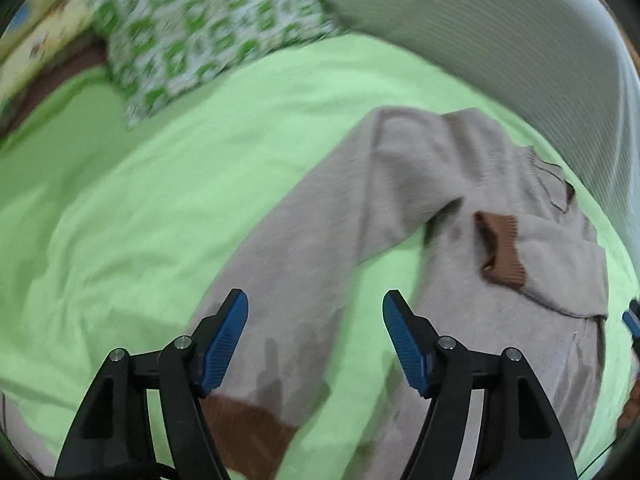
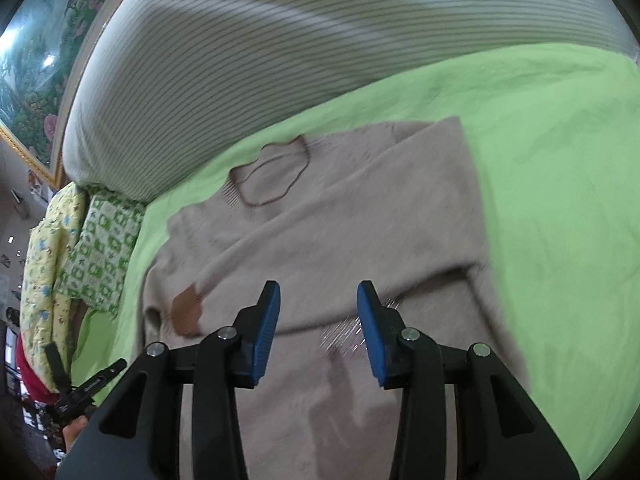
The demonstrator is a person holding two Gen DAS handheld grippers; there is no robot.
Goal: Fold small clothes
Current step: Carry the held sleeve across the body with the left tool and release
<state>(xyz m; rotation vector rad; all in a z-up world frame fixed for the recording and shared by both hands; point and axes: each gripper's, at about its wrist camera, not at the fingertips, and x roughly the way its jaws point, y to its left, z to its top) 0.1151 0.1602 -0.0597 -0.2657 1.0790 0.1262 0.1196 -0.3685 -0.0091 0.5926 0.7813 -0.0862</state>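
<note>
While both tools (image 1: 315, 338) (image 2: 318, 330) gape, sweater (image 2: 340, 220) lies free

A light green bedsheet (image 1: 160, 208) is spread over the bed. A green-patterned pillow (image 1: 200, 32) and a yellow printed quilt (image 2: 44, 256) are seen beside a striped grey bolster (image 2: 260, 52); a flower painting (image 2: 36, 64) is hung behind

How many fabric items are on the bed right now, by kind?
Sweater: 1
Patterned pillows: 2, green print and yellow print
Striped cushion: 1
Green sheet: 1
Total: 5
</note>
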